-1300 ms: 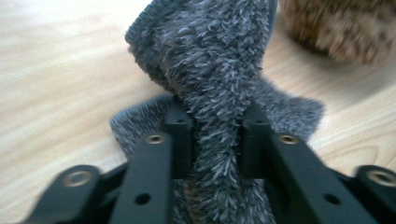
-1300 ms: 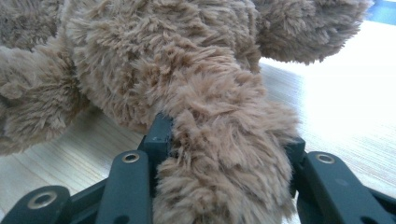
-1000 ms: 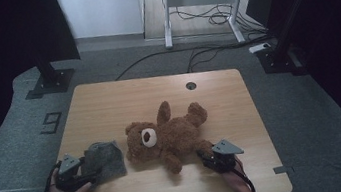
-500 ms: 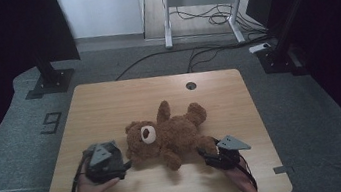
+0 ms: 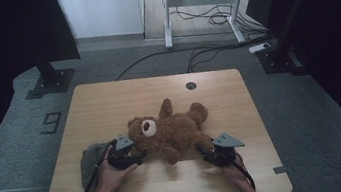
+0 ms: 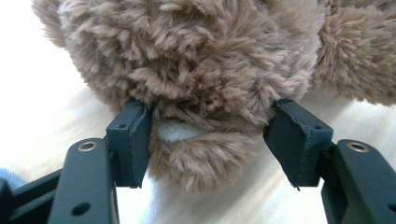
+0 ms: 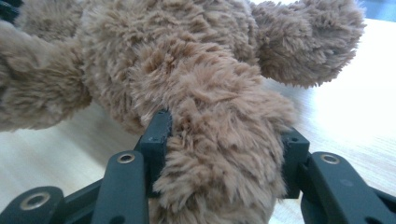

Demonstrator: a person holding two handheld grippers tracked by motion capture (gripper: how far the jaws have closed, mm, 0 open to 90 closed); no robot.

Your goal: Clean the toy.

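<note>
From the high view, your bear (image 5: 171, 132) lies on its back near the middle of the table (image 5: 108, 99), head toward your left, one limb raised toward the far edge. Your left claw (image 5: 139, 155) sits at the bear's head end, and your right claw (image 5: 205, 149) at the lower limb nearest you. A grey cloth (image 5: 89, 160) lies on the table just behind your left hand (image 5: 109, 178), partly hidden by it. From up here you cannot tell how either claw stands on the fur.

The left gripper view answers that for one side. A tuft of the bear (image 6: 201, 93) with a white patch in it sits between the pads of the left claw (image 6: 208, 140). The pad on the left of this view touches the fur. The pad on the right stands a little clear of the tuft, with table showing in the gap. The jaws have just been closing, but they do not yet pinch. Bright table lies under them.

The right gripper view shows what the high view hides at the other end. The right claw (image 7: 224, 158) is clamped on a limb of the bear (image 7: 219, 140), and fur bulges over both pads. Those jaws have just been closing too, with the limb between them. The body and another limb rise behind, resting on the table.
</note>
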